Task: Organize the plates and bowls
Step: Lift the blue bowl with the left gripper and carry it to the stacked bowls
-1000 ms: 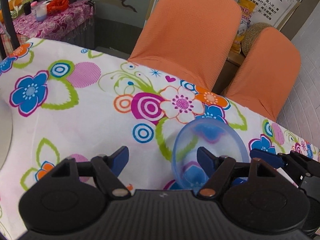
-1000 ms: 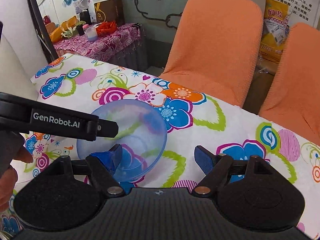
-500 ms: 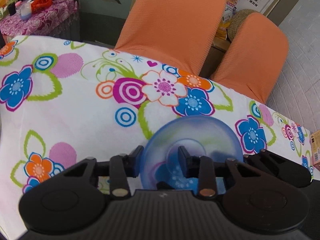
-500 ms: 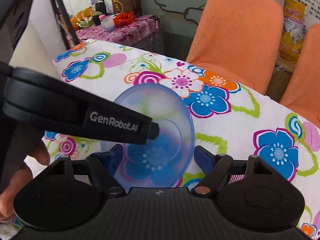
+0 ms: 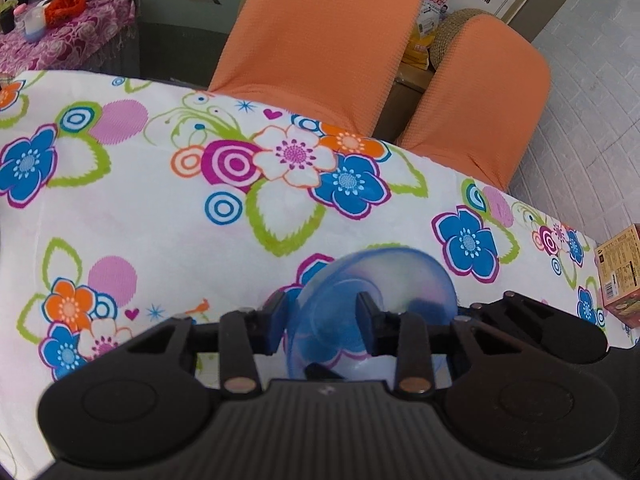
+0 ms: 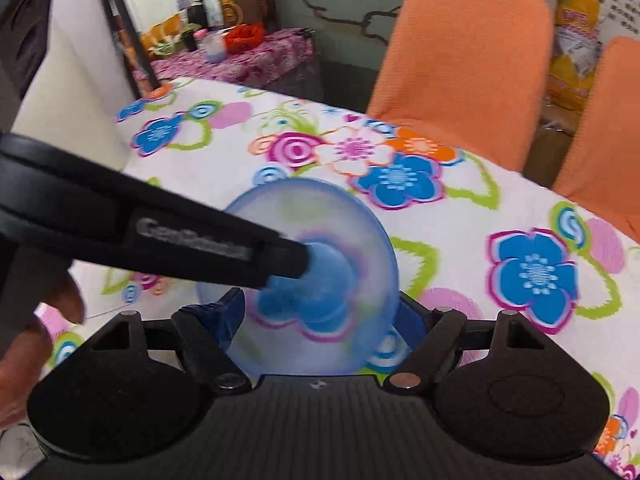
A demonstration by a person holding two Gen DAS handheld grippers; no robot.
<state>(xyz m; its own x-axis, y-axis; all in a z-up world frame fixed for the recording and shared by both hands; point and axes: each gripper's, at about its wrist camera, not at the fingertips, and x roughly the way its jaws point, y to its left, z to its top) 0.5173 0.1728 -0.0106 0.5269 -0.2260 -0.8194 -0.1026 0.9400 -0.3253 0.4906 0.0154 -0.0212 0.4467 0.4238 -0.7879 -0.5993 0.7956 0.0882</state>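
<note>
A translucent blue bowl [image 5: 384,280] is tipped up on its edge above the flowered tablecloth [image 5: 168,220]. My left gripper [image 5: 320,320] is shut on the bowl's wall, one finger on each side of it. In the right wrist view the same bowl [image 6: 344,248] is blurred and faces the camera, and the left gripper's black finger [image 6: 200,236] reaches in from the left to its middle. My right gripper [image 6: 316,318] is open, and the bowl's lower edge sits between its blue pads without being clamped.
Two orange-covered chairs [image 5: 328,40] [image 5: 488,92] stand behind the table's far edge. A small cardboard box [image 5: 622,276] sits at the right end. A purple-clothed side table [image 6: 240,56] with clutter is at the back left. A hand [image 6: 24,344] holds the left tool.
The left gripper closed on the bowl's wall and tipped it up from flat. The bowl came nearer the right gripper and now sits between its open fingers.
</note>
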